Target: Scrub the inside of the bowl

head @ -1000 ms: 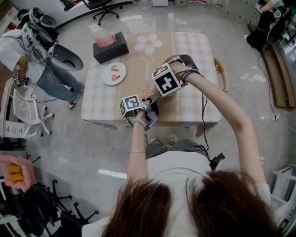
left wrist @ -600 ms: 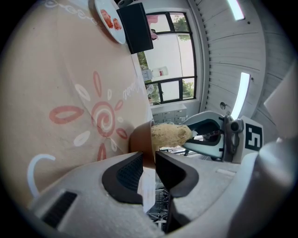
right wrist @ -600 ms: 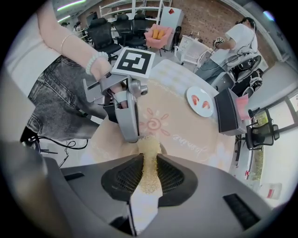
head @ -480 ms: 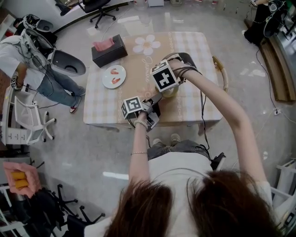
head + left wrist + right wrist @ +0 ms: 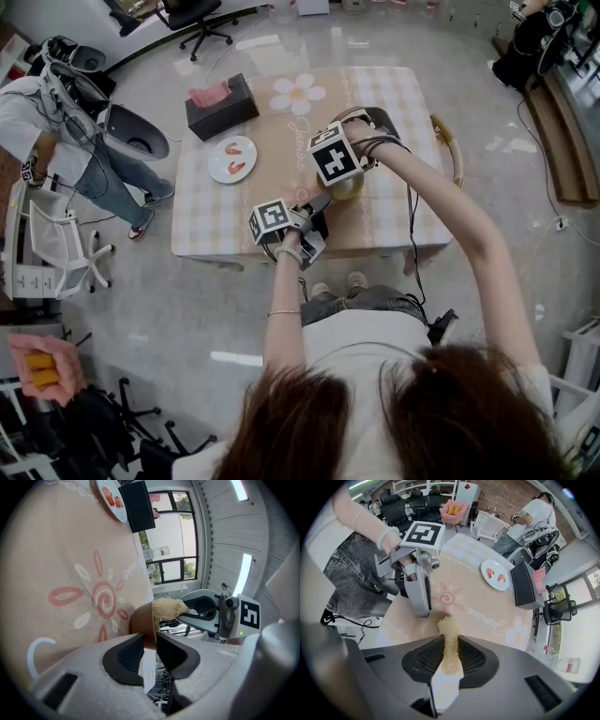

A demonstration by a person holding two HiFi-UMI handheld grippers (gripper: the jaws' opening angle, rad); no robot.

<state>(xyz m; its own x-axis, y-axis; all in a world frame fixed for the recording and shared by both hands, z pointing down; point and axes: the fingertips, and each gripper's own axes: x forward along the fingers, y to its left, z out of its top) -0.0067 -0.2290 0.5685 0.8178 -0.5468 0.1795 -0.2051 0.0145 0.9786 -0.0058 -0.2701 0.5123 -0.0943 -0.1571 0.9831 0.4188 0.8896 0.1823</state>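
Note:
A brown bowl (image 5: 142, 620) stands near the table's front edge, mostly hidden under the grippers in the head view, where only a bit of its rim (image 5: 349, 190) shows. My left gripper (image 5: 150, 641) is shut on the bowl's rim, one finger inside and one outside. The right gripper (image 5: 450, 641) is shut on a pale yellow mesh scrubber (image 5: 449, 639), whose tip points down at the bowl beside the left gripper's finger (image 5: 419, 592). From the left gripper view the scrubber (image 5: 168, 607) sits at the bowl's top edge.
A checked tablecloth with flower and sun prints (image 5: 394, 103) covers the table. A white plate with pink food (image 5: 232, 158) and a black tissue box (image 5: 222, 101) lie at the far left. A person (image 5: 56, 122) stands left of the table; office chairs surround it.
Both grippers stay at the bowl with the same grips. The head view has shifted slightly, and the person at the left has changed stance.

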